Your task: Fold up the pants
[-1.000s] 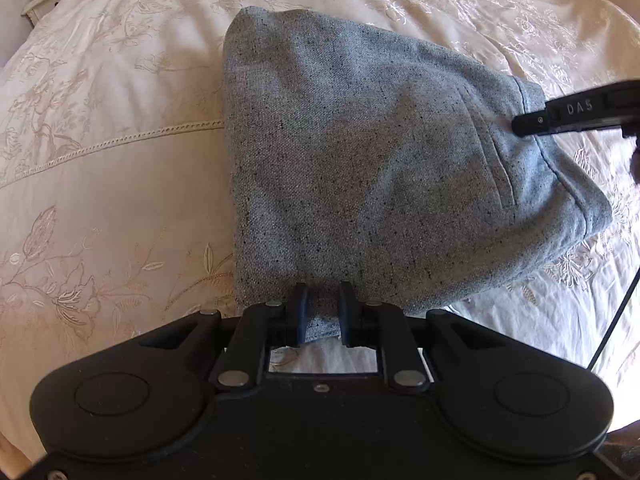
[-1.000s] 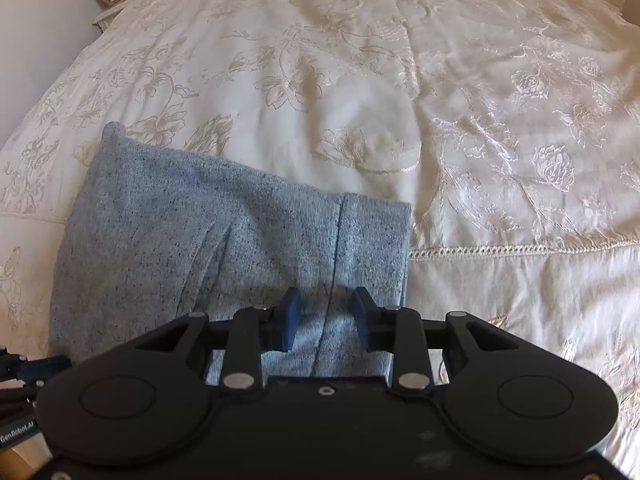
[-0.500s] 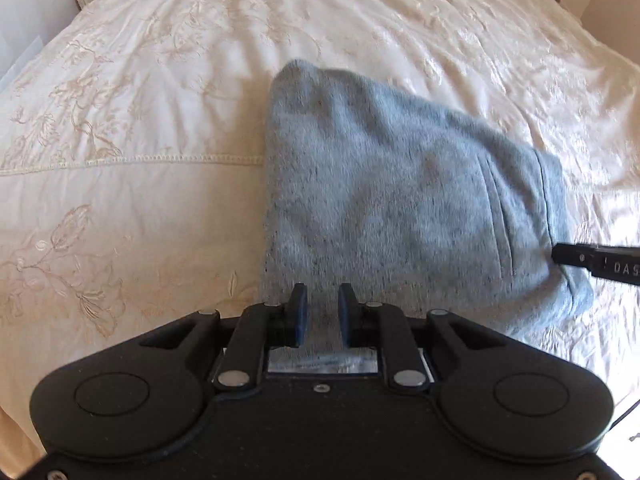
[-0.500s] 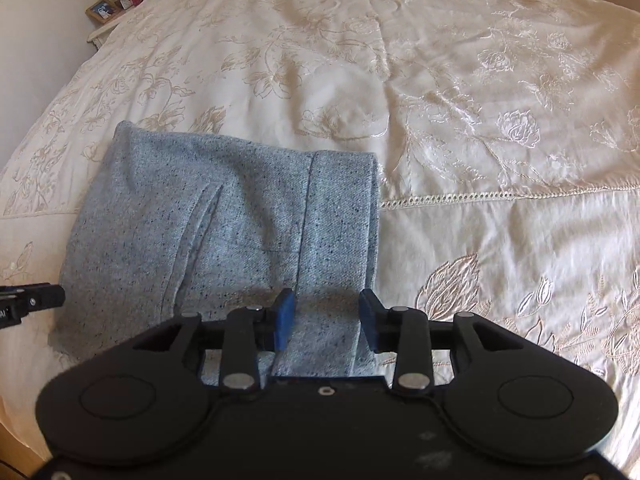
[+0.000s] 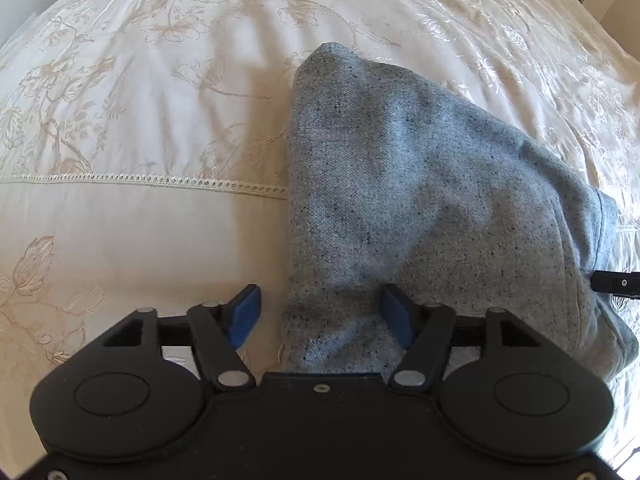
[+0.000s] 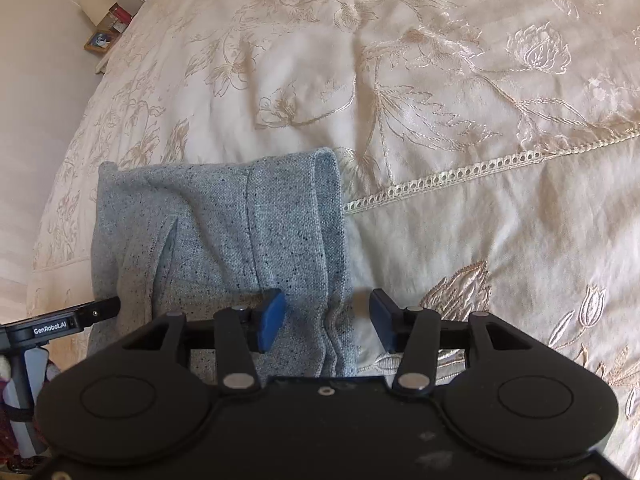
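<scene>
The grey speckled pants (image 5: 420,184) lie folded in a compact bundle on the cream embroidered bedspread (image 5: 140,100). My left gripper (image 5: 320,314) hovers over the bundle's near left corner, its jaws opening wide; cloth lies between the blue pads without being pressed. In the right wrist view the pants (image 6: 224,232) show their waistband edge on the right. My right gripper (image 6: 326,320) is above that near right corner, jaws opening, with the waistband edge loose between the pads. The tip of the right gripper's finger (image 5: 616,284) pokes in at the left view's right edge.
The bedspread (image 6: 480,100) stretches far beyond the pants, with a lace seam (image 6: 480,168) across it. A bedside table with a lamp and picture frames (image 6: 106,20) stands at the far left by the wall. The other gripper's handle (image 6: 52,328) shows at the lower left.
Both grippers came down toward the bed with the cloth, then spread their jaws and let go of the pants' near corners. The bundle now rests flatter on the bedspread.
</scene>
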